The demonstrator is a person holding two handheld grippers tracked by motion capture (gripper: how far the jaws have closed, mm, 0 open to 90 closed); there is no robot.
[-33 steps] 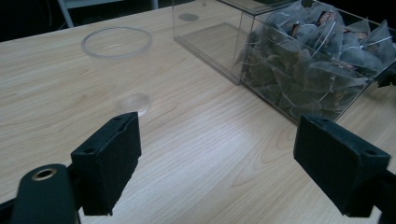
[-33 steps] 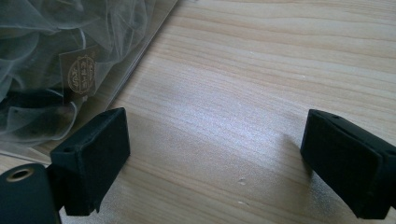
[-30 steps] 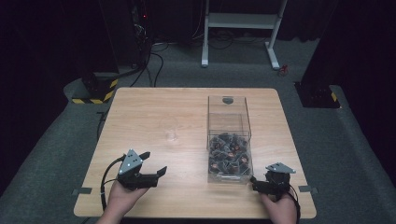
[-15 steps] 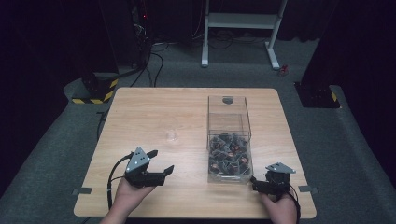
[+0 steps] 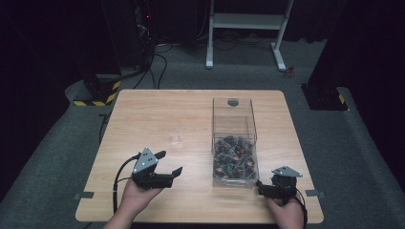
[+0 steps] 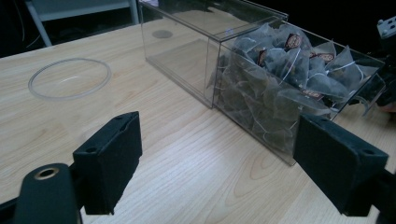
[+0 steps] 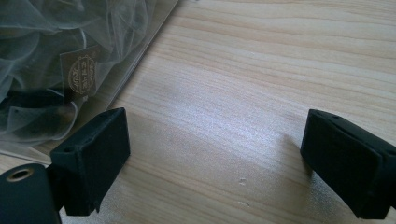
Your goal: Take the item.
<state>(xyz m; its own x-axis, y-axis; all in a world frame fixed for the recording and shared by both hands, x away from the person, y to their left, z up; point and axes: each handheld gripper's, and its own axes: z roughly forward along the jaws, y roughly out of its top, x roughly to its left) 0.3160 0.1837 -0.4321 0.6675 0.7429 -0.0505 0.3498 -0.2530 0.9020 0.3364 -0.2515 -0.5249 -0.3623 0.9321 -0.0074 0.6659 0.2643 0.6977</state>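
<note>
a clear box (image 5: 233,143) is seen right of the desk's (image 5: 143,114) middle, running from near the far edge toward the near edge. its near half is packed with tea bags (image 5: 233,157); its far half is bare. a clear lid (image 5: 176,140) lies flat near the desk's centre, apart from the box.

the left gripper (image 5: 170,163) is held over the near-left part of the desk, jaws wide and empty, pointed toward the box. in the left gripper view the box (image 6: 243,65) and the heaped bags (image 6: 289,70) are seen ahead, with the lid (image 6: 70,78) off to the left. the right gripper (image 5: 260,185) is held low at the near-right corner, just beside the box's near end; in the right gripper view its jaws are spread wide over bare wood, with nothing between them, and the box wall and a bag label (image 7: 81,72) are seen at the left.

a bag is probably meant to be picked out next. several risks can be judged:
- the light box could be pushed or tipped if its wall is struck by a jaw.
- the bags are tangled by strings, so more than one could be dragged out.
- thin mesh could be torn by a hard pinch.
- the near-invisible lid could be knocked by the left gripper.
</note>
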